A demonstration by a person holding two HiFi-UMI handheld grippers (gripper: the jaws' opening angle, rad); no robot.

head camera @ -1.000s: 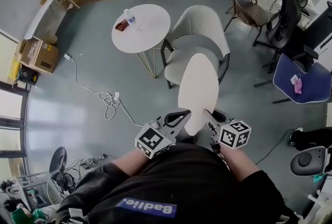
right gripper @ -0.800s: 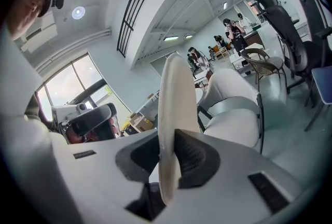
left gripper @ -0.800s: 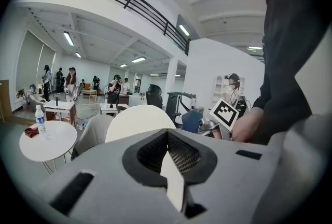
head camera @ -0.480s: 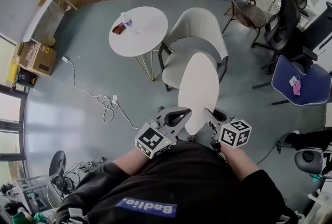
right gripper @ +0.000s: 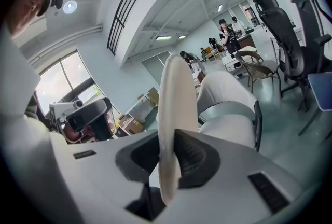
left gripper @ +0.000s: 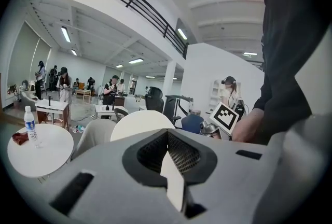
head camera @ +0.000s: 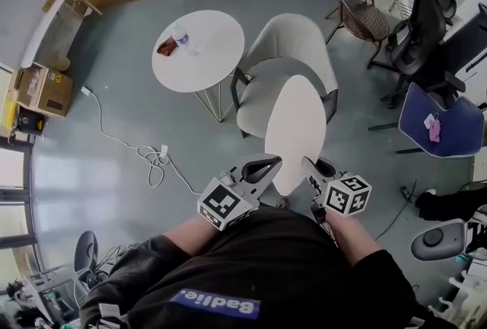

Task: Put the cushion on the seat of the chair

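Nearest to the person, the left gripper [head camera: 261, 167] and the right gripper [head camera: 313, 169] each pinch the near rim of the one cushion [head camera: 295, 126], jaws pressed onto it from either side. It is held in the air, its long axis running straight away from them toward the single pale chair [head camera: 295, 42], whose seat [head camera: 259, 91] lies ahead of the far end; neither hand is nearer.
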